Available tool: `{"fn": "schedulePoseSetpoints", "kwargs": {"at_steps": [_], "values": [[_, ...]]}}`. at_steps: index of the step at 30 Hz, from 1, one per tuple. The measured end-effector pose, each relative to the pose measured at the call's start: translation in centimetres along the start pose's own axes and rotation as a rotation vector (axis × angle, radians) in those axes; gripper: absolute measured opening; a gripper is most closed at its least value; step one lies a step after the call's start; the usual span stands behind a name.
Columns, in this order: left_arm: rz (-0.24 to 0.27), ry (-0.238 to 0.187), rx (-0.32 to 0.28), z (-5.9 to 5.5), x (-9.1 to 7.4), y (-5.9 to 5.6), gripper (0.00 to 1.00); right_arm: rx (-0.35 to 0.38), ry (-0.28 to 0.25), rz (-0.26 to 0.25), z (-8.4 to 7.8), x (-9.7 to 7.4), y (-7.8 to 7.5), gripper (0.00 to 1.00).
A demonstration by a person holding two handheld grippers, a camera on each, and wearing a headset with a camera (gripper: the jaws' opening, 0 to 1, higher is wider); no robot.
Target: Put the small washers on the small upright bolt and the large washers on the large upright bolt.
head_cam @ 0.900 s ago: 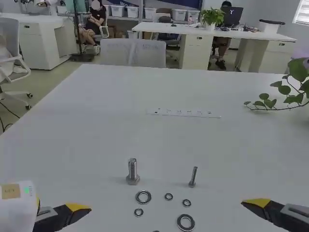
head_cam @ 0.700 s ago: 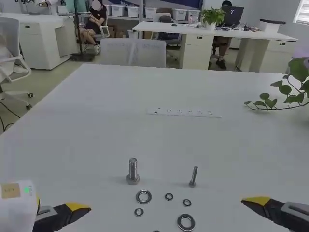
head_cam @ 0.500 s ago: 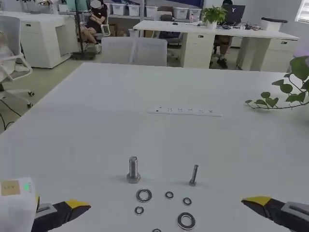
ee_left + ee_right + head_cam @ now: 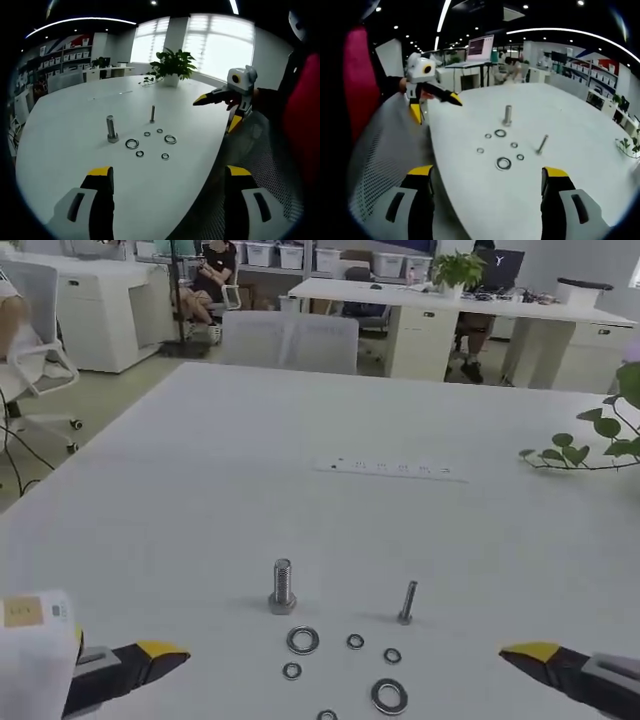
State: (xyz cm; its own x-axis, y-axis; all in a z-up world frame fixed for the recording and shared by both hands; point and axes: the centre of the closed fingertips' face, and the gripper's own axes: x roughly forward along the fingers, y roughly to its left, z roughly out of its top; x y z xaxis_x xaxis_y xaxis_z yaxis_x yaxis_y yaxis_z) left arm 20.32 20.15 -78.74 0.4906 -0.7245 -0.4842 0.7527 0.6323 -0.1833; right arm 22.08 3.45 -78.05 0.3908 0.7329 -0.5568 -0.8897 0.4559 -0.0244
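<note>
Both left gripper (image 4: 169,172) and right gripper (image 4: 487,172) hover low, jaws spread wide.

Your right gripper (image 4: 487,171) shows its two yellow-tipped fingers (image 4: 420,172) spread wide at the bottom, with only the white worktop (image 4: 580,115) between them. Ahead, the large bolt (image 4: 507,115) stands on its head. The small bolt (image 4: 541,144) stands well to its right and leans in this view. Two large washers (image 4: 503,163) and four small washers (image 4: 480,150) lie flat on the near side of the bolts, none threaded on. Your left gripper (image 4: 435,106) hovers at the upper left by the worktop's edge, its tips parted.
</note>
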Motion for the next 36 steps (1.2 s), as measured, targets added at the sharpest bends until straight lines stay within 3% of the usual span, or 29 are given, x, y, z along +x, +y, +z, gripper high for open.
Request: {"fn": "schedulePoseSetpoints", "kwargs": {"at_steps": [19,36], "values": [[0.032,-0.021,0.004,0.5,-0.8,0.1,0.91,-0.150,0.049,0.068,2.2,1.6,0.0,0.87],[0.050,-0.031,0.023,1.3,-1.0,0.3,0.89,-0.314,0.091,0.168,5.3,5.5,-0.2,0.85]]}}
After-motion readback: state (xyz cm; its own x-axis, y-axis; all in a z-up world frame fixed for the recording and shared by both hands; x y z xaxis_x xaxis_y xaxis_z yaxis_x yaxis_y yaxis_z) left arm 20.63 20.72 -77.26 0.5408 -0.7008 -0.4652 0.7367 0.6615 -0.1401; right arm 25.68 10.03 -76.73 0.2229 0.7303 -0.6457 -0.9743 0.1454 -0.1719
